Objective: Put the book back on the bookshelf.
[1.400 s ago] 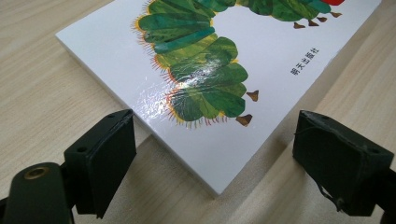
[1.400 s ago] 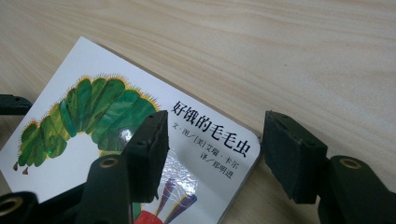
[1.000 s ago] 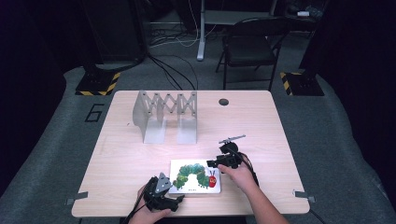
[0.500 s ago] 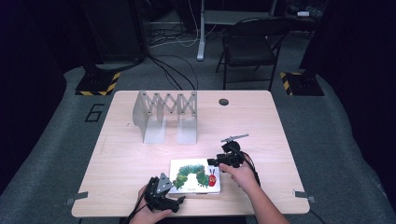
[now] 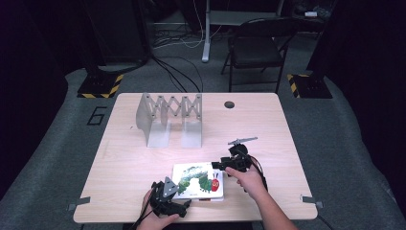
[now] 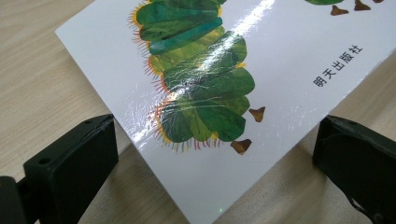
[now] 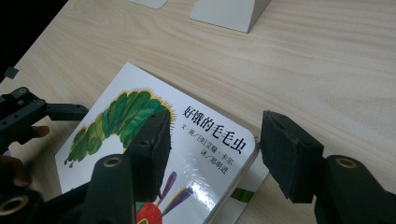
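Lying flat near the front edge of the desk (image 5: 119,158), the caterpillar picture book (image 5: 197,179) rests between both sets of tongs. Left tongs (image 5: 184,205) sit at the book's near-left corner; their jaws have just been opening and now stand wide, the corner between them, neither pad touching the cover. Right tongs (image 5: 218,166) straddle the book's far-right corner, one pad over the cover and the other beyond the edge, not yet clamped. An expanding metal book rack (image 5: 170,120) stands well behind.
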The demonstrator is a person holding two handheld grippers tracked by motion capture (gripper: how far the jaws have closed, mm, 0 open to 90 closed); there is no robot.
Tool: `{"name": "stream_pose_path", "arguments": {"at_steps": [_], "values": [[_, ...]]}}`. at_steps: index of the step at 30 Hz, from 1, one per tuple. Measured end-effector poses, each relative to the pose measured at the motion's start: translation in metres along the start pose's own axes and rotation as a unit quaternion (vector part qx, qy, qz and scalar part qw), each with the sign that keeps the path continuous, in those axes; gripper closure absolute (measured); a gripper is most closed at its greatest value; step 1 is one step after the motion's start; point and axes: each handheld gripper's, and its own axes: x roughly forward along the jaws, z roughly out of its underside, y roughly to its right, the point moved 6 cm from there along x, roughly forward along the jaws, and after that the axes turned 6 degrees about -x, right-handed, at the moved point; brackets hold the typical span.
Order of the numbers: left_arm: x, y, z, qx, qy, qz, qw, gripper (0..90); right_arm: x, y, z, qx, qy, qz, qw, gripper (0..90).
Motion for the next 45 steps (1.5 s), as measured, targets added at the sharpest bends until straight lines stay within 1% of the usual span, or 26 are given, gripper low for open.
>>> {"name": "stream_pose_path", "arguments": {"at_steps": [1,3,7,9,10,11,12,13,14,16,17,18,19,21,22,23,27,29,31,34,35,36,38,39,44,45], "values": [[0.000,0.000,0.000,0.001,-0.004,0.001,1.0000,0.0,0.000,0.000,-0.001,-0.005,0.004,0.001,1.0000,43.1],[0.000,0.000,0.000,0.001,-0.004,-0.002,1.0000,0.0,-0.002,-0.002,-0.002,0.003,0.005,0.000,1.0000,43.1],[0.000,-0.001,0.000,0.001,-0.008,-0.006,1.0000,0.0,-0.006,-0.004,-0.005,0.002,0.015,-0.006,0.9999,43.1],[0.000,-0.001,-0.001,-0.002,-0.004,-0.012,0.9999,0.0,-0.008,-0.006,-0.007,0.004,0.019,-0.009,0.9998,43.1],[0.001,-0.001,-0.001,-0.007,-0.002,-0.014,0.9999,0.0,-0.008,-0.007,-0.007,0.003,0.018,-0.009,0.9998,43.1],[0.000,-0.001,-0.001,-0.006,-0.002,-0.018,0.9998,0.0,-0.008,-0.008,-0.007,-0.001,0.020,-0.010,0.9998,43.2],[0.001,-0.001,-0.001,-0.011,0.000,-0.019,0.9997,0.0,-0.009,-0.009,-0.007,0.001,0.019,-0.011,0.9998,43.4],[0.000,-0.002,-0.001,-0.006,-0.001,-0.022,0.9997,0.0,-0.008,-0.009,-0.007,-0.001,0.017,-0.012,0.9998,43.5],[0.000,-0.002,-0.001,-0.006,-0.002,-0.020,0.9998,0.0,-0.008,-0.010,-0.006,-0.003,0.017,-0.012,0.9998,43.6],[0.000,-0.001,-0.002,0.002,0.003,-0.024,0.9997,0.0,-0.007,-0.010,-0.006,-0.003,0.015,-0.010,0.9998,43.7],[-0.001,0.000,-0.002,0.003,0.004,-0.022,0.9997,0.2,-0.007,-0.010,-0.006,-0.004,0.014,-0.012,0.9998,43.8],[-0.002,-0.001,-0.003,0.014,0.006,-0.030,0.9994,1.0,-0.006,-0.009,-0.006,-0.003,0.015,-0.012,0.9998,43.9],[-0.002,0.001,-0.003,0.021,0.008,-0.033,0.9992,1.7,-0.006,-0.009,-0.006,-0.003,0.014,-0.012,0.9998,43.9],[-0.004,0.003,-0.004,0.035,0.012,-0.038,0.9986,3.5,-0.005,-0.009,-0.006,-0.002,0.013,-0.011,0.9998,43.9],[-0.004,0.003,-0.004,0.040,0.011,-0.037,0.9984,4.1,-0.005,-0.009,-0.006,-0.004,0.013,-0.011,0.9998,43.9],[-0.004,0.003,-0.004,0.041,0.014,-0.042,0.9982,4.4,-0.005,-0.009,-0.006,-0.004,0.013,-0.012,0.9998,43.9],[-0.005,0.004,-0.004,0.046,0.012,-0.039,0.9981,4.7,-0.005,-0.009,-0.006,-0.004,0.012,-0.011,0.9999,43.9],[-0.005,0.005,-0.004,0.051,0.017,-0.043,0.9976,5.1,-0.005,-0.009,-0.006,-0.003,0.012,-0.012,0.9998,43.9],[-0.005,0.007,-0.004,0.059,0.023,-0.053,0.9966,5.5,-0.005,-0.010,-0.006,-0.002,0.011,-0.012,0.9999,43.9],[-0.006,0.008,-0.004,0.067,0.022,-0.051,0.9962,6.1,-0.005,-0.009,-0.005,-0.005,0.009,-0.011,0.9999,43.8],[-0.006,0.009,-0.004,0.073,0.028,-0.054,0.9955,6.7,-0.005,-0.009,-0.005,-0.004,0.010,-0.012,0.9999,43.8],[-0.007,0.010,-0.004,0.079,0.027,-0.049,0.9953,8.3,-0.005,-0.009,-0.005,-0.004,0.010,-0.012,0.9999,43.9],[-0.008,0.013,-0.005,0.094,0.037,-0.052,0.9936,11.7,-0.005,-0.009,-0.005,-0.006,0.009,-0.012,0.9999,43.8],[-0.008,0.013,-0.005,0.095,0.036,-0.046,0.9937,13.0,-0.005,-0.010,-0.005,-0.003,0.009,-0.012,0.9999,43.8],[-0.008,0.012,-0.004,0.091,0.045,-0.046,0.9938,13.4,-0.003,-0.009,-0.005,-0.002,0.006,-0.010,0.9999,43.9],[-0.008,0.012,-0.004,0.093,0.043,-0.041,0.9939,13.5,-0.003,-0.008,-0.004,-0.001,0.006,-0.010,0.9999,43.9]]}}
